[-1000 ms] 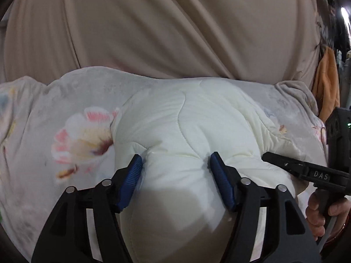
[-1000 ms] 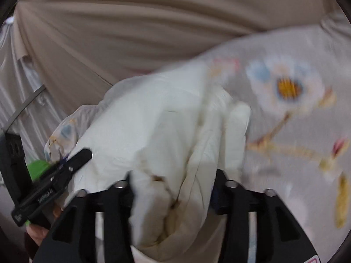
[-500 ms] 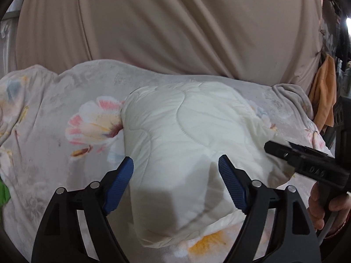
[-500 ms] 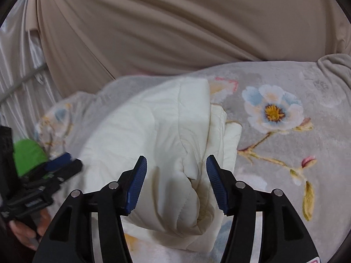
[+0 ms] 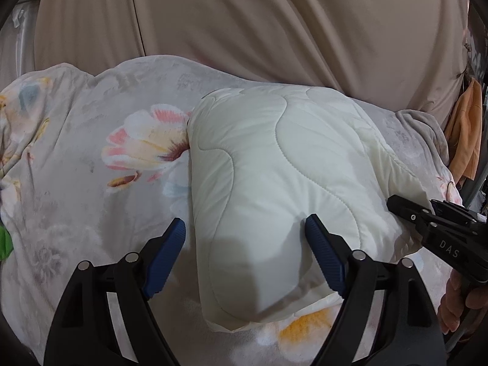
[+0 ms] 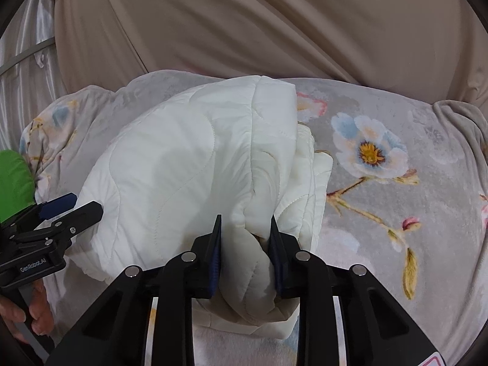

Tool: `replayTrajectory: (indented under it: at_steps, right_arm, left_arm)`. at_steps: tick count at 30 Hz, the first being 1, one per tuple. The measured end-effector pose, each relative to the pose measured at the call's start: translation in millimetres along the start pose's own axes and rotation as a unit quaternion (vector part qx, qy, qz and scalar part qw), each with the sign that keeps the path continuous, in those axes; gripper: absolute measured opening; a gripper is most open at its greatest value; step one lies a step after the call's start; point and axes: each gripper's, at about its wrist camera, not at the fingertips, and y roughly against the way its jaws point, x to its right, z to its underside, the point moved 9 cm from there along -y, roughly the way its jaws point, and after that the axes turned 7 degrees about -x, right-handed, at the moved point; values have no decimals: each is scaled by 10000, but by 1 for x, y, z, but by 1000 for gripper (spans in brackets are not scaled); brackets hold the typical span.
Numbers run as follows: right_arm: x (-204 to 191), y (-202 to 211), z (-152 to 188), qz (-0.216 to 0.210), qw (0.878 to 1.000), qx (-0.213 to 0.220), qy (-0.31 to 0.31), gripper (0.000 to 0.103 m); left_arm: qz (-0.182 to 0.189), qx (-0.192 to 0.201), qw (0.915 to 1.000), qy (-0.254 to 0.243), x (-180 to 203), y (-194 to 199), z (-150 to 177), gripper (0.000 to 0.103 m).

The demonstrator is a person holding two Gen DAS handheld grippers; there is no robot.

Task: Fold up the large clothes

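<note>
— While the cream quilted garment lies folded on the floral blanket, what are the grippers doing?
— Left gripper stands spread, pads apparently clear of it. Right gripper has just been closing and pinches a bunched fold.

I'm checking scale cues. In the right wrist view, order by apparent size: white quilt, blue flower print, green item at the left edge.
1. White quilt
2. Blue flower
3. Green item, though cut off by the edge, so unsure.
</note>
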Motion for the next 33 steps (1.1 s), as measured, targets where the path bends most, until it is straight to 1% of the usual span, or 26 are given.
replayTrajectory:
  at_steps: [4, 6, 8, 9, 10, 12, 14, 15, 17, 20, 24, 26, 28, 29, 30, 33]
  right_arm:
    - [-4, 8, 5, -57, 10000, 17, -15, 20]
    - [-5, 10, 12, -105, 9999, 16, 7, 20]
    - [-3, 3, 23, -31, 10000, -61, 49, 20]
    - [-2, -4, 29, 5, 9999, -119, 38, 21]
    - [1, -14, 35, 17, 9998, -202, 0, 21]
    - [3, -24, 41, 61, 9997, -235, 1, 22]
    - [2, -26, 42, 82, 9997, -211, 33, 23]
    - [1, -24, 41, 69, 9998, -204, 50, 26]
    - [1, -21, 40, -7, 9998, -189, -22, 28]
    - [4, -14, 39, -235, 9993, -172, -247, 28]
    - [9, -5, 40, -431, 9979, -165, -449, 28]
    - [12, 6, 37, -496, 9973, -86, -544, 28]
    - [15, 22, 28, -496, 9970, 125, -578, 27]
    - [15, 29, 22, -476, 9970, 240, -568, 27]
    - [15, 37, 14, -448, 9969, 359, -539, 24]
    - [8, 58, -21, -364, 9961, 742, -321, 24]
  left_arm:
    - [-185, -29, 9998, -83, -1, 2, 7, 79]
    - [-253, -65, 9996, -98, -1, 2, 13, 81]
    - [-260, -160, 9995, -68, 0, -2, 20, 86]
    - [-230, -199, 9995, -44, 0, -4, 24, 87]
    - [-207, -223, 9995, -33, 1, -6, 26, 87]
    - [-194, -249, 9995, -13, 3, -9, 30, 87]
    - [-214, -264, 9994, -1, 4, -11, 31, 87]
    - [-215, -268, 9994, 6, 5, -11, 32, 87]
    - [-209, -273, 9994, -3, 5, -10, 31, 87]
    - [-204, -272, 9994, -3, 5, -9, 32, 87]
    - [-186, -272, 9995, 21, 4, -7, 30, 87]
    - [-209, -180, 9996, 20, 4, 3, 26, 86]
    - [-261, 49, 9996, -26, 4, 18, 15, 86]
    - [-279, 191, 9994, -49, 4, 27, 6, 86]
    - [-281, 360, 9989, -79, 4, 38, -6, 86]
    - [-344, 731, 9967, -81, 3, 53, -42, 86]
